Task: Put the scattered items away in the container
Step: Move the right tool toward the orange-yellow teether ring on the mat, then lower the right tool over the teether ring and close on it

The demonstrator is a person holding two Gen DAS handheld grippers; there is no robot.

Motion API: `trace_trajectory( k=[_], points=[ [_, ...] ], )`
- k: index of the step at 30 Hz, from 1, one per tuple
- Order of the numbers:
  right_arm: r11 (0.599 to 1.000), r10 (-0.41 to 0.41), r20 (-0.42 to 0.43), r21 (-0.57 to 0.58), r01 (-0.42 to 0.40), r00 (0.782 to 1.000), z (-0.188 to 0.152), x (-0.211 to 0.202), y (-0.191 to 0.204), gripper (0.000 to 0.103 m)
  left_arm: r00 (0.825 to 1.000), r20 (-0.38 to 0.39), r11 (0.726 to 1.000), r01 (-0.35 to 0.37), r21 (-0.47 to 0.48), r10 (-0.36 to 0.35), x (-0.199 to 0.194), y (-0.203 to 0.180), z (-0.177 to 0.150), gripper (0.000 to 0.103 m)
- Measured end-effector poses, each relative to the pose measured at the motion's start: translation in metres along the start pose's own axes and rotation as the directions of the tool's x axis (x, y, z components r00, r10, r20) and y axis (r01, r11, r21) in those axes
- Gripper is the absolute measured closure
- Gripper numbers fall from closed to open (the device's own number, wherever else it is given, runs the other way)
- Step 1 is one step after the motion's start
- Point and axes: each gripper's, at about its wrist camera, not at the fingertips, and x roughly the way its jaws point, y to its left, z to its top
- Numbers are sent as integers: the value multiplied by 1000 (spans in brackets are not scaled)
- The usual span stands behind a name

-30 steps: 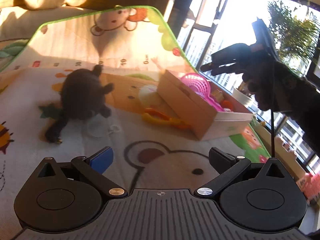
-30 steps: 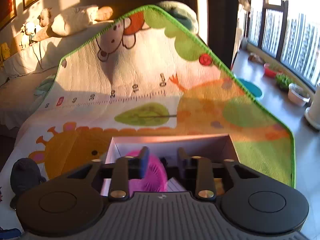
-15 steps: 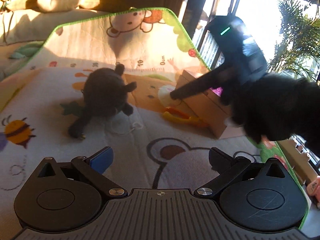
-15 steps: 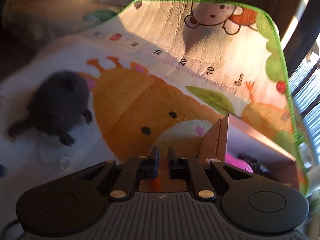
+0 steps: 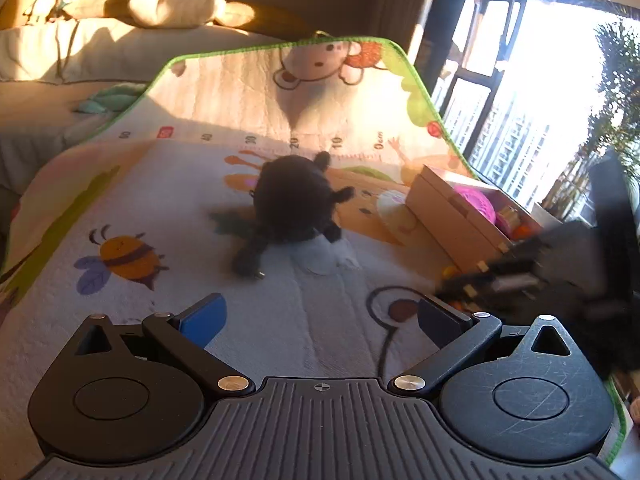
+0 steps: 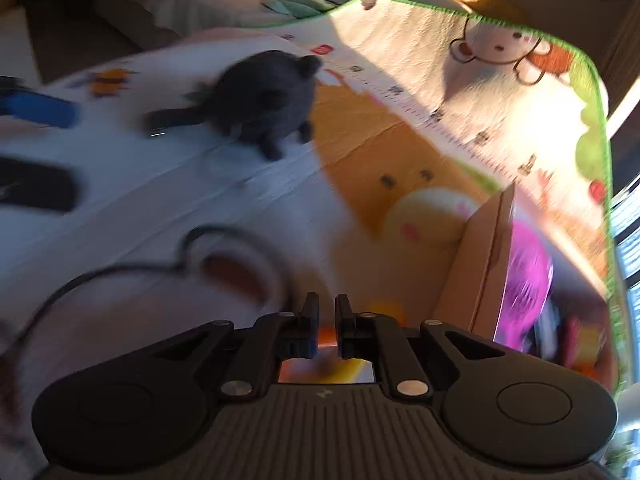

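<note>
From my left wrist camera, my left gripper (image 5: 318,320) hovers over the play mat (image 5: 160,208) with its fingers spread wide and nothing between them. At twelve o'clock from it sits the dark plush toy (image 5: 292,208) on the mat, and at about two o'clock the cardboard box (image 5: 452,216) stands with a pink item (image 5: 476,202) inside. A pale round toy (image 5: 394,210) lies just beside the box's near-left wall. My right gripper (image 5: 464,286) shows blurred at three o'clock, low by the box's near corner, with a bit of orange under it. From my right wrist camera, that gripper's (image 6: 327,322) fingers are drawn nearly together, with something orange (image 6: 326,338) showing in the narrow gap; whether they actually pinch it I cannot tell, as the view is smeared. The box (image 6: 480,264) stands at two o'clock, the pale round toy (image 6: 428,216) at one o'clock against its wall, and the plush toy (image 6: 264,100) far off at eleven o'clock.
</note>
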Motion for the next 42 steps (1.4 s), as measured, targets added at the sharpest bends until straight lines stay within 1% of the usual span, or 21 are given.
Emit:
trace_trajectory(
  k=[1,3,6,7,8,9,10,12,14,16,20,25,27,29,32,34,36,37,40,41,42],
  points=[
    [999,32,8,9,-32,999,-12,-11,1,94,1000,-9,1000,12,10,-12,0,-4,-1,0],
    [999,40,34,19,-41,999,-35,-34,5,90,999,-32,998,41,36,-40,3,-14,-4,0],
    [995,19,99,99,-29,995,-65,-63,-2,59,993,-77,992,92,81,-86,8,-31,-10,0],
    [992,2,118,127,-17,993,-76,-69,-2,44,990,-93,990,112,91,-103,11,-37,-12,0],
    [988,-19,130,152,-1,991,-86,-74,-3,38,987,-109,986,129,102,-118,14,-43,-13,0],
    [984,-35,133,179,11,990,-94,-78,-4,38,984,-122,984,140,113,-126,18,-49,-14,0],
    [976,-45,136,216,15,990,-101,-81,-8,38,983,-133,981,143,128,-126,22,-56,-15,0],
    [953,-65,152,302,16,986,-117,-87,-18,30,981,-151,974,150,167,-126,29,-72,-15,0],
    [918,-121,174,394,43,977,-136,-90,-27,11,975,-172,966,176,189,-144,37,-87,-14,0],
    [880,-173,184,470,68,968,-153,-92,-34,3,966,-200,962,202,185,-164,48,-101,-13,0],
    [834,-147,186,552,21,971,-179,-92,-40,0,950,-257,959,227,172,-179,78,-125,-9,0],
    [818,-127,219,574,-22,967,-194,-91,-41,0,969,-239,956,132,263,-68,116,-140,-1,0],
    [809,-114,235,586,-47,965,-198,-92,-43,0,968,-240,947,145,288,-75,127,-140,4,0],
    [792,-104,258,605,-77,960,-202,-92,-46,0,961,-252,930,191,313,-113,134,-140,7,0],
    [771,-81,279,626,-117,957,-206,-93,-49,0,937,-294,882,292,371,-187,138,-145,7,0],
    [763,-60,279,632,-136,958,-207,-96,-51,0,911,-331,838,371,401,-245,136,-150,3,0],
    [776,-54,283,616,-138,958,-207,-96,-51,0,881,-363,796,443,412,-302,131,-155,-3,0],
    [795,-54,279,593,-127,959,-206,-95,-48,0,861,-382,775,482,409,-334,129,-157,-5,0],
    [828,-18,272,543,-138,962,-203,-98,-48,0,781,-441,719,603,346,-443,119,-156,-9,0],
    [828,10,280,536,-164,960,-202,-101,-53,0,775,-441,721,609,330,-453,116,-154,-9,0],
    [823,16,297,538,-181,955,-202,-105,-60,0,791,-427,738,588,331,-438,113,-153,-9,0]
  ],
)
